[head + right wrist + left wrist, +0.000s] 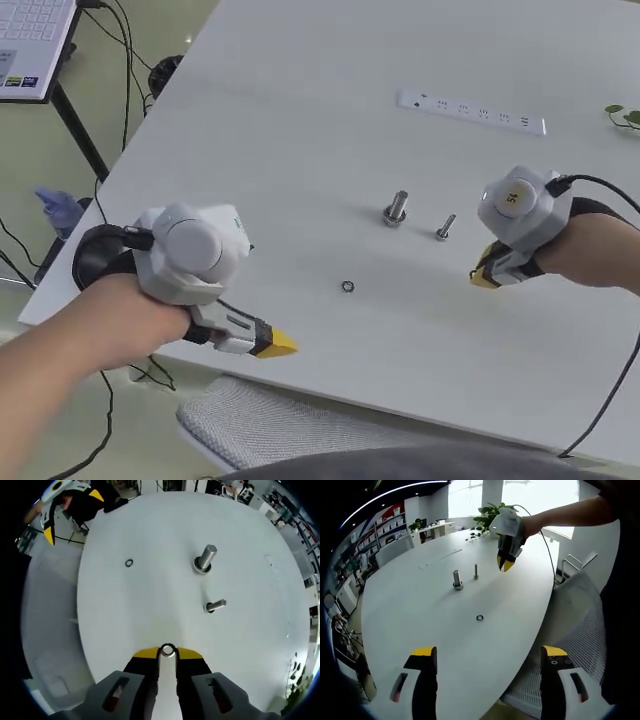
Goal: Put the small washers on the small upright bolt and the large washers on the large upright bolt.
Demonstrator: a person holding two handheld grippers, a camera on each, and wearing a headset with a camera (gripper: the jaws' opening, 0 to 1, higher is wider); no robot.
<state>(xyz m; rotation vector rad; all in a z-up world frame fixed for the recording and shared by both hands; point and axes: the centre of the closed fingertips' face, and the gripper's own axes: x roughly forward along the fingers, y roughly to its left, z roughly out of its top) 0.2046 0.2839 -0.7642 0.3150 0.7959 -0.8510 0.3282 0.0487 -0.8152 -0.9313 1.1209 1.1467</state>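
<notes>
White tbl, right gripper pinches 1 washer.

Our right gripper has its yellow-tipped jaws closed on a washer, pinched between the tips above the white table. Just beyond we see the small upright bolt, and past it the large upright bolt. A loose washer lies flat, well apart from both bolts. At the view's upper left the left gripper hangs off the table's edge, yellow tips apart.
</notes>
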